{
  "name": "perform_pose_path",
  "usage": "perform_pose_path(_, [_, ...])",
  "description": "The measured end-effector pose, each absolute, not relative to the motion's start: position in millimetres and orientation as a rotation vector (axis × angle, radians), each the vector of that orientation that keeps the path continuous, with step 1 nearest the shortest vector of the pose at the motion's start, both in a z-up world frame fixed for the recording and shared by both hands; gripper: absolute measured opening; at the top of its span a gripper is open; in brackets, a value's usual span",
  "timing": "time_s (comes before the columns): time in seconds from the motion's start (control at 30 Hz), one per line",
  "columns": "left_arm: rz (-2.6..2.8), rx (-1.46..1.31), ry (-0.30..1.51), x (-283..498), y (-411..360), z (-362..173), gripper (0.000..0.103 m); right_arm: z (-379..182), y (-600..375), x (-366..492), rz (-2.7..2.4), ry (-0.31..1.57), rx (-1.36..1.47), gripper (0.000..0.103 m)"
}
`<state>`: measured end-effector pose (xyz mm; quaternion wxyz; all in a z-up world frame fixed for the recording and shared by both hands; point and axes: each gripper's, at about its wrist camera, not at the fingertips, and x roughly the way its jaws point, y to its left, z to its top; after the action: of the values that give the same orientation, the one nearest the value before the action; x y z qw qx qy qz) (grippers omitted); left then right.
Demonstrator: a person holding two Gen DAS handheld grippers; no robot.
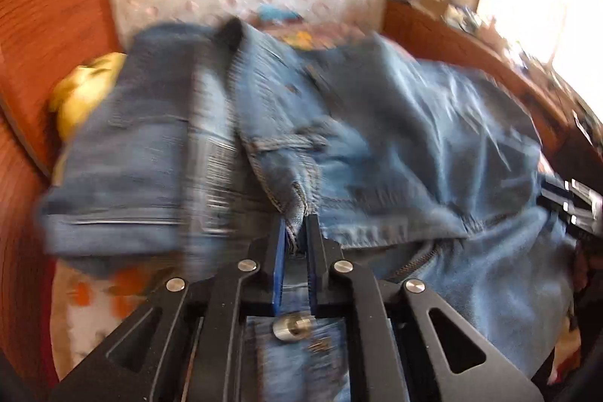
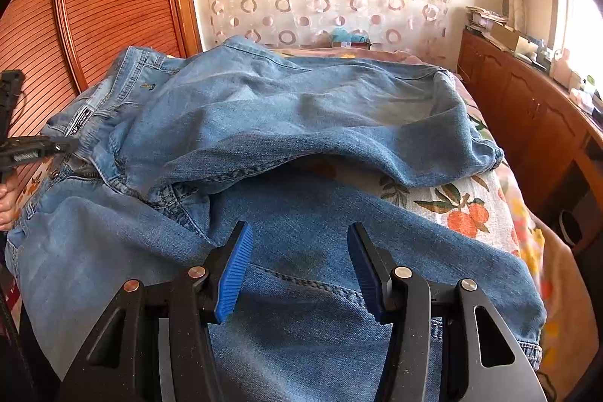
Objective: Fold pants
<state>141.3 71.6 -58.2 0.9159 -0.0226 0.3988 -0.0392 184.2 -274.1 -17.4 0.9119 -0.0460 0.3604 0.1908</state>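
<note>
The jeans [image 2: 301,123] lie spread across the bed [image 2: 486,191], one leg folded over the other. The left gripper [image 1: 296,232] has its fingers clamped on a seam at the jeans' waist. The right gripper [image 2: 299,262] hovers over the near leg, its fingers apart with nothing between them.

**Gripper hardware, both units**

Left gripper [image 1: 296,232]: black linkage arms, round silver pivot pins and blue ribbed pads [image 1: 278,266] are noted. Right gripper [image 2: 299,270]: identical construction, with slotted cut-outs in the outer arms and blue ribbed pads [image 2: 235,274].
</note>
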Motion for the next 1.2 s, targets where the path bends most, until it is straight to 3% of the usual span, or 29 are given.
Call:
perform_pose_path(0.27, [-0.043, -0.044, 0.88, 123.8, 94.8, -68.8, 0.017, -18.6, -273.6, 187.4, 0.392, 0.755, -0.097, 0.054])
perform_pose_path(0.33, [-0.068, -0.083, 0.866, 116.0, 98.9, -68.5, 0.025, -18.6, -274.4, 188.0, 0.39, 0.759, -0.096, 0.054])
perform_pose_path(0.4, [-0.085, -0.086, 0.845, 103.9, 98.2, -66.1, 0.043, -17.0, -275.2, 187.5, 0.392, 0.754, -0.092, 0.054])
perform_pose_path(0.47, [-0.1, -0.083, 0.824, 88.1, 98.0, -63.8, 0.049, -12.9, -278.5, 185.2, 0.395, 0.743, -0.086, 0.054])
perform_pose_path(0.77, [-0.112, -0.059, 0.852, 17.5, 94.5, -66.7, 0.05, 14.7, -323.7, 116.0, 0.36, 0.696, -0.085, 0.055])
perform_pose_path(1.2, [-0.153, -0.061, 0.856, -42.9, 87.9, -77.0, 0.049, -1.6, -392.2, 45.8, 0.273, 0.858, -0.18, 0.058])
